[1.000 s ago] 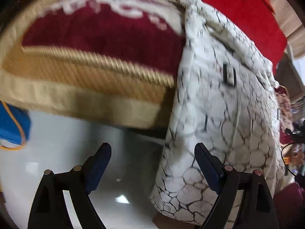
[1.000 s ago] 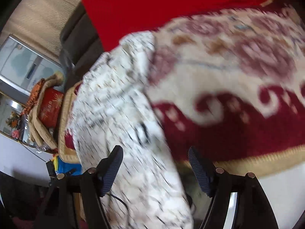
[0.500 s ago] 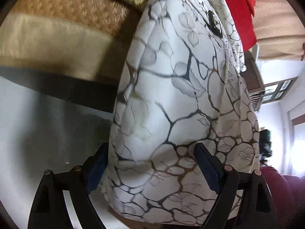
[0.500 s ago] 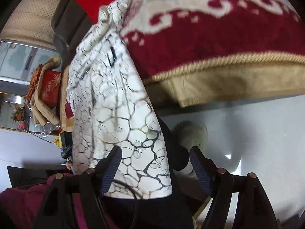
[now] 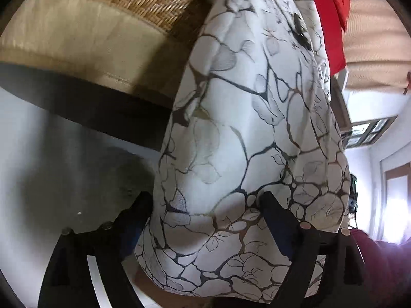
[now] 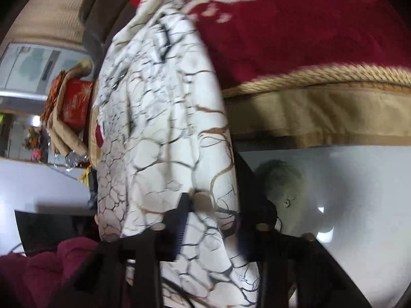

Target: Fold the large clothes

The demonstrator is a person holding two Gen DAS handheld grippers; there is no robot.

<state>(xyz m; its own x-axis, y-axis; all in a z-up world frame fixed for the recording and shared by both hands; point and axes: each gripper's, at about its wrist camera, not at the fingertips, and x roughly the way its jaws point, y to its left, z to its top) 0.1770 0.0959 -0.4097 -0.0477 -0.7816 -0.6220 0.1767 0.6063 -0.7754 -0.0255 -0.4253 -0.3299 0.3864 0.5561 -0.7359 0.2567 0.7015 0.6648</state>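
Where one white crackle-print garment (image 5: 246,133) hangs over the sofa's front edge (image 6: 321,107), the right hand-held gripper (image 6: 213,213) has just closed on its hem; the left hand-held gripper (image 5: 205,205) straddles it, closing slightly, floor (image 5: 51,169) clear beside.

No readable text, label or number anywhere.

I see a bed (image 6: 321,110) with a tan skirt and a rope-trimmed edge. A red blanket (image 6: 308,38) with cream figures lies on the bed. Left of the blanket, a white garment (image 6: 159,128) with dark vein lines lies on the bed and hangs over its edge toward the pale floor (image 6: 359,205).
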